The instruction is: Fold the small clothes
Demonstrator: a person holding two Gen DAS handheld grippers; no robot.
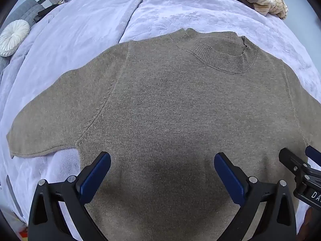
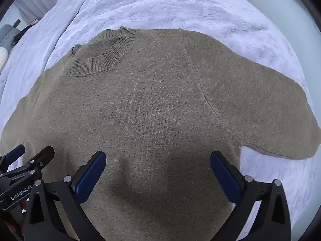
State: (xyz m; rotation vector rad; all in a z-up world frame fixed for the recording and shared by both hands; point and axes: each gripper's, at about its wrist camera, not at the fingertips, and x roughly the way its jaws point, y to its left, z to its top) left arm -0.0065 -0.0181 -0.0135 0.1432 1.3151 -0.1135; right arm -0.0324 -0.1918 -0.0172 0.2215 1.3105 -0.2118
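lilac plush bed cover carries a flat grey-brown knit short-sleeved sweater; left tongs and right tongs gape wide, empty.

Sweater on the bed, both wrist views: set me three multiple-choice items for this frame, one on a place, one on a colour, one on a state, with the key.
1. Where does the sweater lie?
A. Spread flat on the pale lavender blanket
B. Hung on a chair
C. Bunched in a basket

2. What colour is the sweater?
A. Bright red
B. Grey-brown
C. White with stripes

3. How do the left gripper and right gripper stand?
A. Both shut on a sleeve
B. One open, one shut on the collar
C. Both open, holding nothing

Key: 1 A, both sleeves and the ribbed collar lie spread out on the blanket. 2 B, the knit is a uniform grey-brown in both views. 3 C, in each view the blue pads stand wide apart above the lower body of the sweater, with no fabric pinched.
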